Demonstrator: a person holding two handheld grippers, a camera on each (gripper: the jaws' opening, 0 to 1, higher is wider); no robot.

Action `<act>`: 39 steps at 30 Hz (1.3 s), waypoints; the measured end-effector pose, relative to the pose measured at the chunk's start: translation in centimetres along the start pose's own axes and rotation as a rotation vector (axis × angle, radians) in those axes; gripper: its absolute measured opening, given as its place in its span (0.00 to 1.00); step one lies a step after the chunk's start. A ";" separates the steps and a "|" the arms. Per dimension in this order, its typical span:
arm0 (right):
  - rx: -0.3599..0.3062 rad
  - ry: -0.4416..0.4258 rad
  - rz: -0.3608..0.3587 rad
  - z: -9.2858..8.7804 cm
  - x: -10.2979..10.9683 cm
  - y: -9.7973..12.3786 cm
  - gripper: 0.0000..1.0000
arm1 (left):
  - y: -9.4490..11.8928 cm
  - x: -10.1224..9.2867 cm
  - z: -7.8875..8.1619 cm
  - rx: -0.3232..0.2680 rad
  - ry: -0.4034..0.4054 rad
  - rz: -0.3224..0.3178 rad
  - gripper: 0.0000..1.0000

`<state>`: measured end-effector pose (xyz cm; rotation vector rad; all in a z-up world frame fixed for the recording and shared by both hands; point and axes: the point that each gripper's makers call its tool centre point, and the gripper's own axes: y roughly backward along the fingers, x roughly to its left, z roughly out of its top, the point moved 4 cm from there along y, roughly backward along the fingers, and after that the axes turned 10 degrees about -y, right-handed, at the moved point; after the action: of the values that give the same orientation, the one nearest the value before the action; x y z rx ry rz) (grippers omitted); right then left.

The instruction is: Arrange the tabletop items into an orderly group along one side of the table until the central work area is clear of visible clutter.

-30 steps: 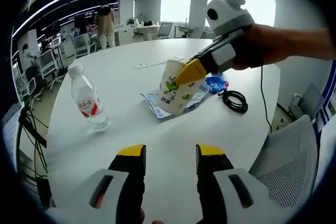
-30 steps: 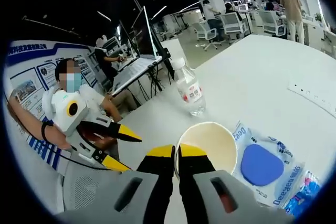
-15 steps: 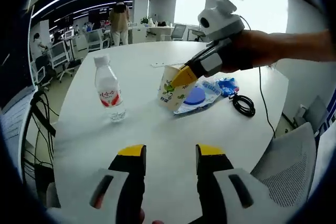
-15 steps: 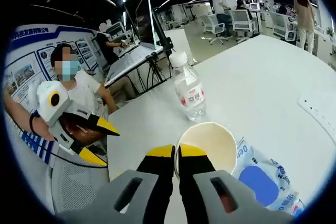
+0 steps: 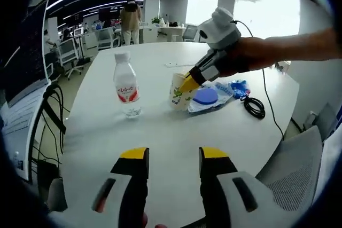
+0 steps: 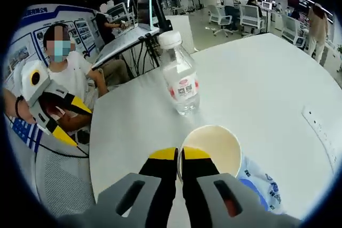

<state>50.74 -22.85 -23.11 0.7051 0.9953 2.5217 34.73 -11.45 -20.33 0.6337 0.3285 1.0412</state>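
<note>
A paper cup [image 5: 179, 92] with a green leaf print stands on the white round table [image 5: 160, 132]. My right gripper [image 5: 188, 83] is shut on the cup's rim. In the right gripper view the jaws [image 6: 179, 155] pinch the near edge of the cup [image 6: 214, 145], whose inside looks empty. A clear water bottle [image 5: 126, 85] with a red label stands upright to the cup's left, just beyond the cup as the bottle [image 6: 179, 81] appears from the right gripper. My left gripper [image 5: 173, 155] hangs open over the table's near edge with nothing in it, and the left gripper [image 6: 71, 122] also appears open in the right gripper view.
A blue-and-white packet [image 5: 206, 97] lies against the cup, with a smaller blue packet [image 5: 238, 86] and a coiled black cable [image 5: 255, 106] beyond it. A white power strip [image 5: 178, 64] lies farther back. A grey mesh chair [image 5: 296, 180] stands by the table. People stand among desks behind.
The right gripper has carried the cup off the blue packet and closer to the water bottle. The left gripper's view has swung, bringing the bottle nearer to its centre; its jaws stay open.
</note>
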 end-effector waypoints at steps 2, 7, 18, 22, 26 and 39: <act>0.015 0.018 -0.010 0.1 -0.5 -0.5 0.00 | 0.2 0.1 -0.1 0.004 0.002 0.004 0.36; 0.057 0.084 -0.036 0.2 -0.9 -1.4 0.00 | 0.7 0.4 -0.3 0.010 0.010 0.015 0.37; 0.161 0.298 -0.092 0.1 -1.0 -3.0 0.01 | 1.7 0.9 -0.8 0.023 0.023 0.033 0.37; 0.176 0.320 -0.106 -0.1 -1.2 -3.4 0.03 | 1.7 0.9 -0.9 0.027 0.025 0.037 0.37; 0.198 0.351 -0.114 -0.4 -1.5 -3.6 0.08 | 1.8 0.8 -0.9 0.024 0.026 0.040 0.37; 0.194 0.361 -0.158 -0.6 -2.0 -3.0 0.15 | 1.8 0.9 -1.0 0.022 0.028 0.046 0.36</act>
<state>52.40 -22.03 -26.26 0.2073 1.3713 2.4830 33.38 -9.73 -19.94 0.6494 0.3518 1.0931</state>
